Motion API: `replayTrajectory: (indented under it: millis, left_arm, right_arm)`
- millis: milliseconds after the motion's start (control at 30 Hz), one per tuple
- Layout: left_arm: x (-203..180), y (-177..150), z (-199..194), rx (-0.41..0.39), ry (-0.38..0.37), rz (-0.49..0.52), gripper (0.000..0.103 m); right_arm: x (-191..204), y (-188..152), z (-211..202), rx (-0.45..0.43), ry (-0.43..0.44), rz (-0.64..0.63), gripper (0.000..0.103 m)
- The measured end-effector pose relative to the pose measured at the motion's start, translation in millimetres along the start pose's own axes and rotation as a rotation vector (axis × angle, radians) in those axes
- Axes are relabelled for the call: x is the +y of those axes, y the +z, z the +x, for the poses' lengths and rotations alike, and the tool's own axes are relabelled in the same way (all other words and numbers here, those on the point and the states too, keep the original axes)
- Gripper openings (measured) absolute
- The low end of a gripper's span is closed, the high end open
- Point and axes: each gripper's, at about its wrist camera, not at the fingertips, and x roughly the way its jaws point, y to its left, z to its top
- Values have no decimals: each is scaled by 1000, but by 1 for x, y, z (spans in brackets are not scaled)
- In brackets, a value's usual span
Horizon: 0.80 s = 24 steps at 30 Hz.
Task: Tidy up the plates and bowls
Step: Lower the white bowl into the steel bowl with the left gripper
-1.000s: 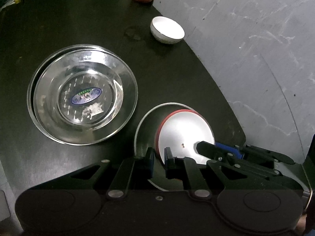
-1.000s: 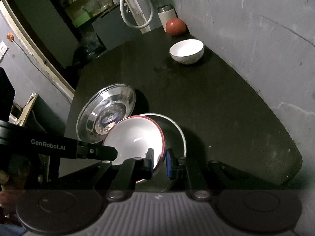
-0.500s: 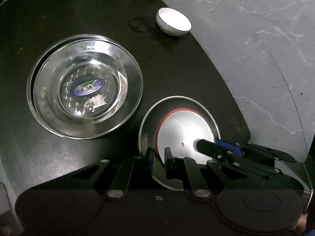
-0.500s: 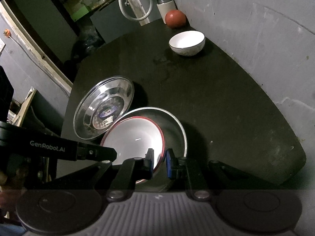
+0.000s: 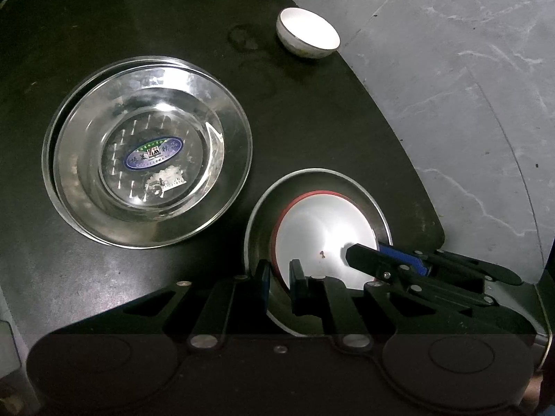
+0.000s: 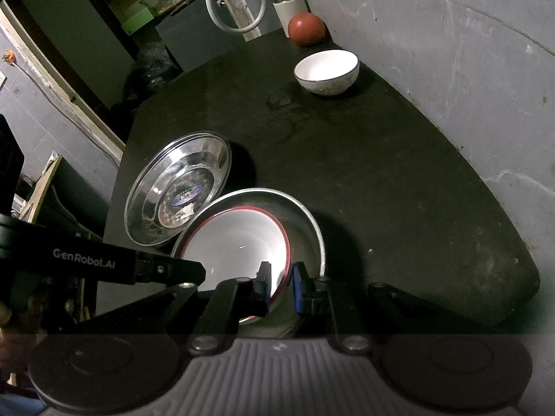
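While both grippers are meeting at the same stack, the red-rimmed white bowl (image 5: 322, 232) is sitting inside a steel bowl (image 5: 360, 190), and that nested pair is serving as the landmark on the dark table (image 5: 312, 114). On the near-left side of that pair, the left gripper (image 5: 279, 279) is pinching the red rim, its blue-padded fingers standing narrow with the rim running between them. On the pair's other near side, the right gripper (image 6: 280, 280) is likewise clamping the red-rimmed bowl's edge, one finger lying inside the white bowl and the other in the gap toward the steel wall. In the left wrist view the right gripper's black and blue finger is reaching in over the white interior; in the right wrist view the left gripper's black arm is crossing in front of the pair. Just beside the pair, away to its left, two stacked steel plates (image 5: 149, 180) are lying flat, the upper one showing an oval blue sticker at its centre. Well beyond the pair, toward the grey wall (image 6: 451, 69), a small white bowl (image 6: 326, 71) is standing upright, and farther still a round red-brown object (image 6: 307, 29) is resting against the wall beside a pale canister (image 6: 288, 8).
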Motion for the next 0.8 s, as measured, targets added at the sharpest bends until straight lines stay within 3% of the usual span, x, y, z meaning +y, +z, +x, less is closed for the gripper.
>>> replayTrajectory:
  millis: [800]
  left_arm:
    - [-1,0,-1,0,16,-11,12]
  right_arm:
    - [4,-1,2,2,-2,-9,18]
